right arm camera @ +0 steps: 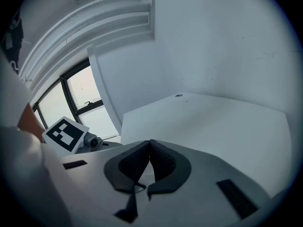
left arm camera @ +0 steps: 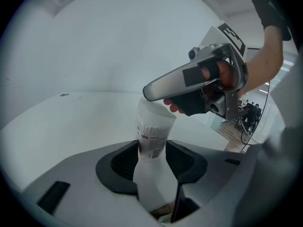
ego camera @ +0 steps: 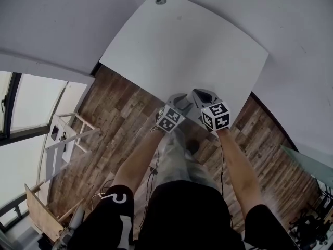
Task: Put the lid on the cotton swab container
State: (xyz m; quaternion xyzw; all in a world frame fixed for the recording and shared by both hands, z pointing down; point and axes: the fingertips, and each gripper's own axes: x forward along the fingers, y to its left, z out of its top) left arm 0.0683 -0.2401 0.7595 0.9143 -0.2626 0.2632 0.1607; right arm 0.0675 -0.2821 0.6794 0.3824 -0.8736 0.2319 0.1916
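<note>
Left gripper point(left arm camera: 152, 150): we see its jaws clamped on the cotton swab container point(left arm camera: 152, 129), with the dark ribbed pads pressing the lower body from both sides.
Cotton swab container: white with a printed label. It rises from between the pads, leans a little to the right in the left gripper view, and is held clear of the table.
Container top: we see a pale rounded end just under the right gripper's jaws, but we cannot tell whether it is the lid.
Right gripper point(right arm camera: 150, 145): its jaws are together, with the pads meeting at the tips.
Right gripper from the left gripper view: it reaches in from the right, with its closed tip lying over the container's top.
Hand point(left arm camera: 189, 105): dark-gloved and wrapped around the right gripper's handle.
Both grippers: in the head view we find them side by side over the near edge of the table point(ego camera: 182, 46), towards its right corner.
Table: white, with a small round fitting point(ego camera: 161, 0) near the far corner.
Floor point(ego camera: 117, 116): wooden planks below the near edge.
</note>
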